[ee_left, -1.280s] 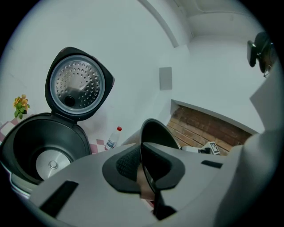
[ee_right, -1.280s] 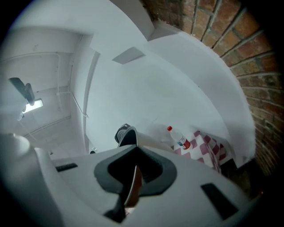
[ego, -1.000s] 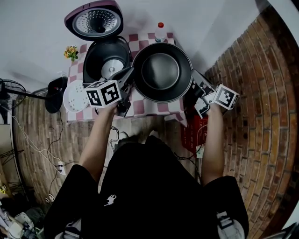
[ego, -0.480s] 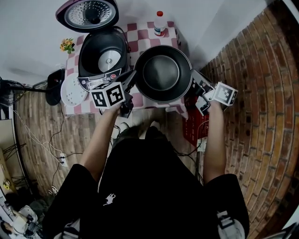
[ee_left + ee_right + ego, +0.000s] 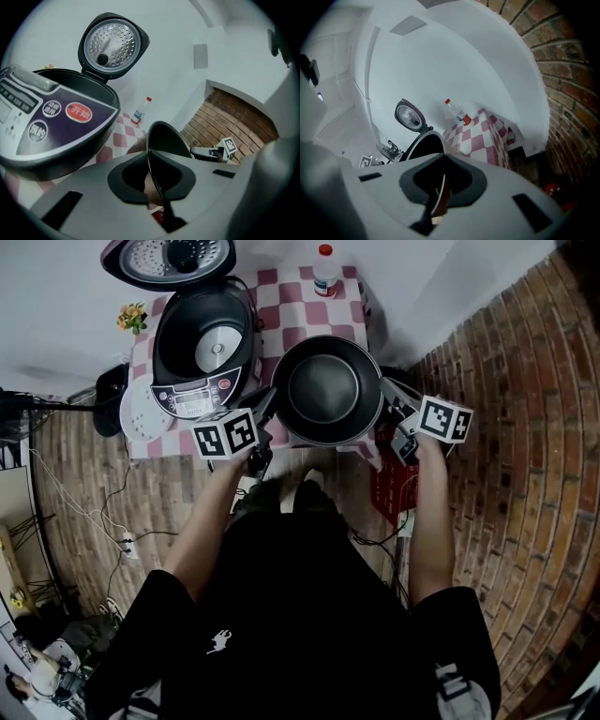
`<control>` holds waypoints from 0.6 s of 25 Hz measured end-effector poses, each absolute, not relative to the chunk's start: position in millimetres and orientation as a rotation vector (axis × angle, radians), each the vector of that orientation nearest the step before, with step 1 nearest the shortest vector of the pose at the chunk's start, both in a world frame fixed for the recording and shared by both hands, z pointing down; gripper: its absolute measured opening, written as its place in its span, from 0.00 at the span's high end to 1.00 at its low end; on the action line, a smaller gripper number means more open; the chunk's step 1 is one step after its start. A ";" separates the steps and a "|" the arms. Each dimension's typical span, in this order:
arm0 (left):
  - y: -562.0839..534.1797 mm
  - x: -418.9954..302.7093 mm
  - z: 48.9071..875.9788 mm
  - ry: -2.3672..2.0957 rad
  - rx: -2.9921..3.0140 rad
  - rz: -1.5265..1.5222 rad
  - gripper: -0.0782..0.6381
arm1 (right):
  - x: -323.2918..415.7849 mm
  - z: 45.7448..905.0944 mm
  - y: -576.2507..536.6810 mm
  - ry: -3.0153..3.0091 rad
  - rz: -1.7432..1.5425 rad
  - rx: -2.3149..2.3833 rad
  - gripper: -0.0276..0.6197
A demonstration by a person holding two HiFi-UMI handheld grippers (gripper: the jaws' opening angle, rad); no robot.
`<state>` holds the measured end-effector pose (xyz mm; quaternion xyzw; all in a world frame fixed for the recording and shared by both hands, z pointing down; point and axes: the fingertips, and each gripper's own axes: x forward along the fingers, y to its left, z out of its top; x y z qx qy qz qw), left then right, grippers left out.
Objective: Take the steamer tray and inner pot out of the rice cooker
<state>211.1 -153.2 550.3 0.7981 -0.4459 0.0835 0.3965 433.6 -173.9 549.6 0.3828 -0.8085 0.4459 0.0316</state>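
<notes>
We hold the inner pot (image 5: pixel 325 390) with two claws, one on each side. The left claw (image 5: pixel 157 185) is nearly closed, and its two dark pads pinch the thin left edge of the pot. The right claw (image 5: pixel 440 192) is nearly closed too, and it pinches the right edge in the same way. The pot is black and round, and we see nothing inside it. It is out of the rice cooker (image 5: pixel 202 352) and sits just to the right of it, over the near right part of the table (image 5: pixel 309 310). We cannot tell if the bottom of the pot touches the table or hangs a bit above it. The table has a red and white checked cloth on it. The rice cooker stands on the left side of the table with its lid (image 5: pixel 169 259) tipped up and back. Down in the cooker we see a shiny round plate (image 5: pixel 217 345). The steamer tray (image 5: pixel 141 413) is white and round with little holes. It lies flat just to the left of the cooker, at the left edge of the table. A small bottle (image 5: pixel 325 271) with a red cap stands at the far side of the table, well apart from the pot. A little bunch of yellow flowers (image 5: pixel 131 317) stands at the far left corner. The floor (image 5: pixel 506 427) around the table is made of bricks.
</notes>
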 end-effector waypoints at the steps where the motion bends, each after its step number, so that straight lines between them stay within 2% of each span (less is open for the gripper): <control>1: -152.6 210.3 554.5 -1.135 2.011 0.219 0.86 | 433.0 555.1 -174.8 -2.471 1.376 1.180 0.94; 15: -156.1 194.5 585.5 -1.258 1.908 0.334 0.85 | 417.7 576.3 -188.7 -2.354 1.233 1.188 0.93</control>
